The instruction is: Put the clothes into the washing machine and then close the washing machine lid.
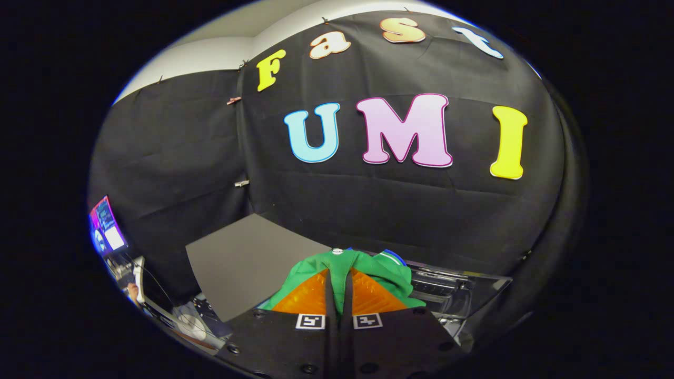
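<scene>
My gripper (338,273) is shut on a green garment (379,273), which bunches up between and around both fingers and hangs lifted in the air. The cloth has a white and blue trim at its top. Beyond and to the right of the fingers lies the washing machine (453,292), seen as a shiny grey top with its lid raised. Its drum opening is hidden behind the garment and the fingers.
A grey table top (247,263) stretches to the left beyond the fingers. Farther left stand a lit screen (108,226) and some cables and gear. The black cloth wall (368,200) closes the booth behind the machine.
</scene>
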`<state>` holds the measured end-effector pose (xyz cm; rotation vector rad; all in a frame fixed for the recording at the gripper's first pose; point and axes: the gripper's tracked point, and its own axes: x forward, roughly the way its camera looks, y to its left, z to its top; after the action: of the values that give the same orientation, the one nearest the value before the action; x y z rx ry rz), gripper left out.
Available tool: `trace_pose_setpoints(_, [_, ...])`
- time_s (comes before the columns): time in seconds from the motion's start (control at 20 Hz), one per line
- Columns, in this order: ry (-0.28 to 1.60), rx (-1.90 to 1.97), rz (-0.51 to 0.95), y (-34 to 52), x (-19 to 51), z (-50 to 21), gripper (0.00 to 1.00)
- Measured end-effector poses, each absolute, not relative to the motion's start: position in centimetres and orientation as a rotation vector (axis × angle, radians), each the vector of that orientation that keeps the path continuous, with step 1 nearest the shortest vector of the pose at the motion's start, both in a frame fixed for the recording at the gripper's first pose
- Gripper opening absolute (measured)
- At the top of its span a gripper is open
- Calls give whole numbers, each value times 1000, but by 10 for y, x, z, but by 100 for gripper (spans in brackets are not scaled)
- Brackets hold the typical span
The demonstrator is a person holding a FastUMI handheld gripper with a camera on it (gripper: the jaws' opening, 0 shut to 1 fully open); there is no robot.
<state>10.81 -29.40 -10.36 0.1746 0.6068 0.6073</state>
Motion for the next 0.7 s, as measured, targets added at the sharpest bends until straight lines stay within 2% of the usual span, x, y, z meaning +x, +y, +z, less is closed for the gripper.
trace_pose_setpoints(0.7, [739, 125, 502, -344, 106, -208, 5])
